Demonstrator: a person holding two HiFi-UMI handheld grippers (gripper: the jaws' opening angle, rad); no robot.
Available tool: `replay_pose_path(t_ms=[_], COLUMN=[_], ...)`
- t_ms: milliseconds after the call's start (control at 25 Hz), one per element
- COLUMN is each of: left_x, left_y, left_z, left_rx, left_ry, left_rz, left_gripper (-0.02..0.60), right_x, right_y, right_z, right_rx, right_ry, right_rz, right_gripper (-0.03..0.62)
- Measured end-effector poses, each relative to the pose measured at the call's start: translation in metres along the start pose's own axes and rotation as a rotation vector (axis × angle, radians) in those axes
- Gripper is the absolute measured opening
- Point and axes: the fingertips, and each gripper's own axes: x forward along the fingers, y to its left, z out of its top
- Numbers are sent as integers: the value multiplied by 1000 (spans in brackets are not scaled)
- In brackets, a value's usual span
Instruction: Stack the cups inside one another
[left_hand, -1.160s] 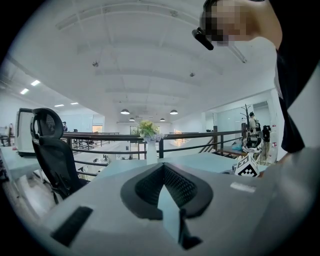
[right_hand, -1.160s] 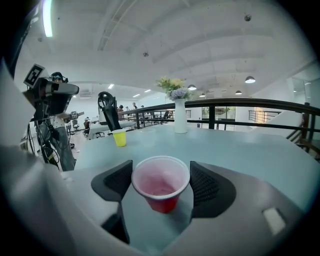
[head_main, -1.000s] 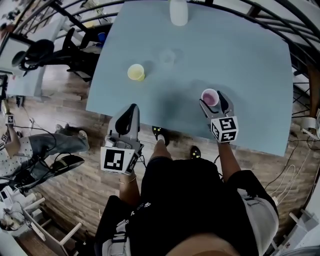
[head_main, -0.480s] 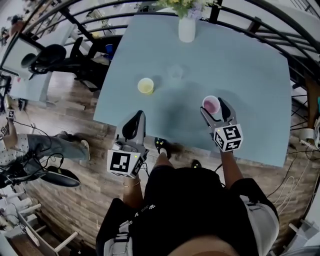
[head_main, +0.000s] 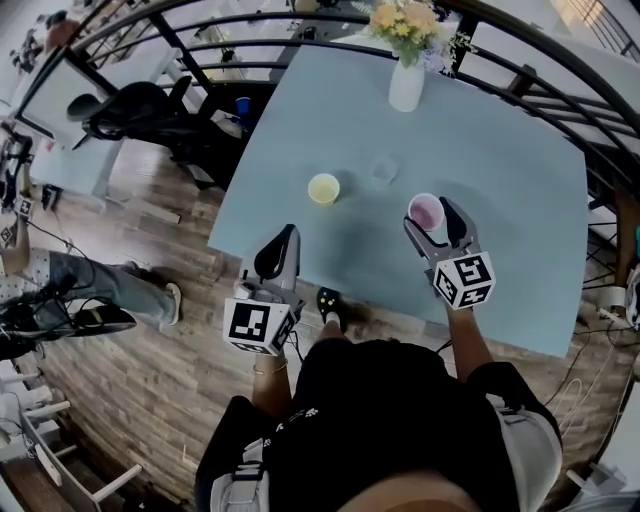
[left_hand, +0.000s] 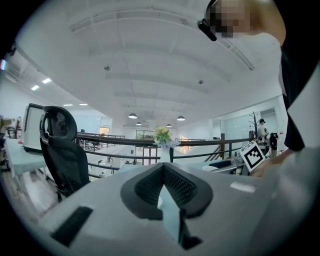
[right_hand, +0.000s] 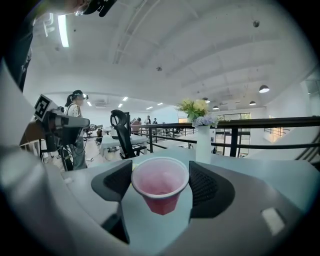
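Black shirt (head_main: 390, 420), seemingly; grey left tool (head_main: 281, 240), right tool (head_main: 437, 210).

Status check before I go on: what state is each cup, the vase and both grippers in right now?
pink cup: upright, empty, held between the right gripper's jaws
yellow cup: upright on the table, nothing nested
clear cup: on the table, apart from the yellow cup
vase: upright, holding flowers
right gripper: shut on the pink cup
left gripper: shut, empty
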Motion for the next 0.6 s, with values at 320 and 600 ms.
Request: replay_pose_path(t_ms=[320,600], left_x=[-7,-13], left_y=[44,81], left_z=[-4,-7], left_rx=[0,-10], left_ry=[9,6], left_rz=[31,42], left_gripper=[-14,-14], right_x=[43,79], right_y=[33,63], right_z=[24,42], right_rx=[-21,-36], right_ry=[-17,-31], right_rz=[52,89], right_gripper=[357,357])
